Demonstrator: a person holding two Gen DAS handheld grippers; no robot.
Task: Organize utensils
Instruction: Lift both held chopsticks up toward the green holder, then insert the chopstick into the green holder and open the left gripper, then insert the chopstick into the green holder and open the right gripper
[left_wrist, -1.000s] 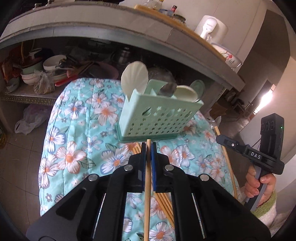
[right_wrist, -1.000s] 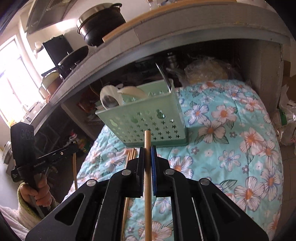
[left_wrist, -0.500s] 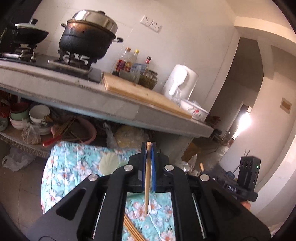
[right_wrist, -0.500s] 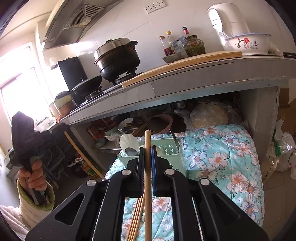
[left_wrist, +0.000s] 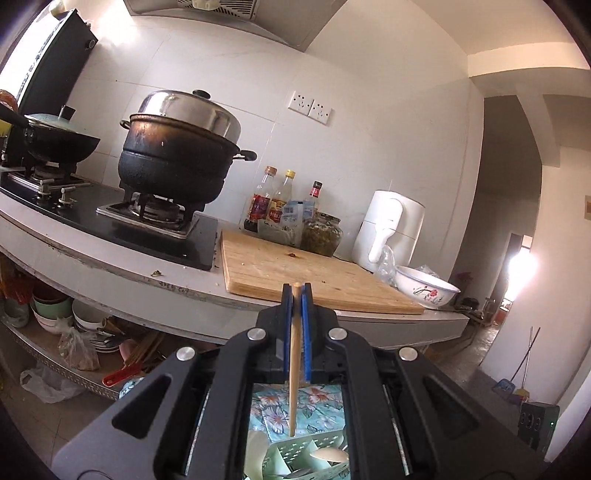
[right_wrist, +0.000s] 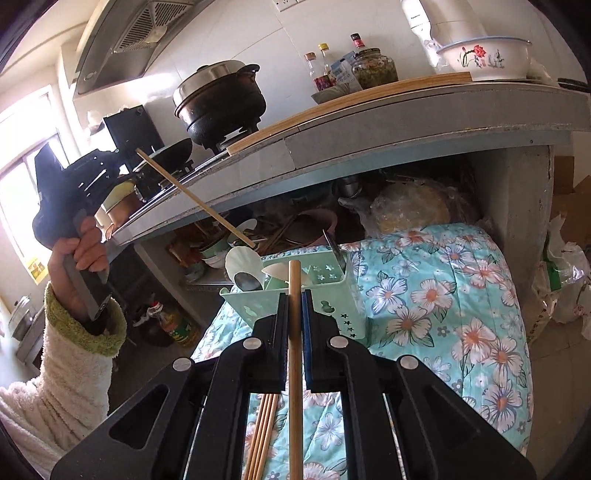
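While each gripper (left_wrist: 296, 295) (right_wrist: 294, 299) clamps a chopstick (left_wrist: 294, 354) (right_wrist: 295, 354), the caddy (right_wrist: 325, 295) stands beneath.

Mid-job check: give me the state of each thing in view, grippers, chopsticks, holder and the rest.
Left gripper: shut on a chopstick, tip above the holder.
Right gripper: shut on another chopstick.
Green holder: upright on the floral cloth, spoons inside.
Loose chopsticks: lying on the cloth.
Pot: lidded, on the stove.
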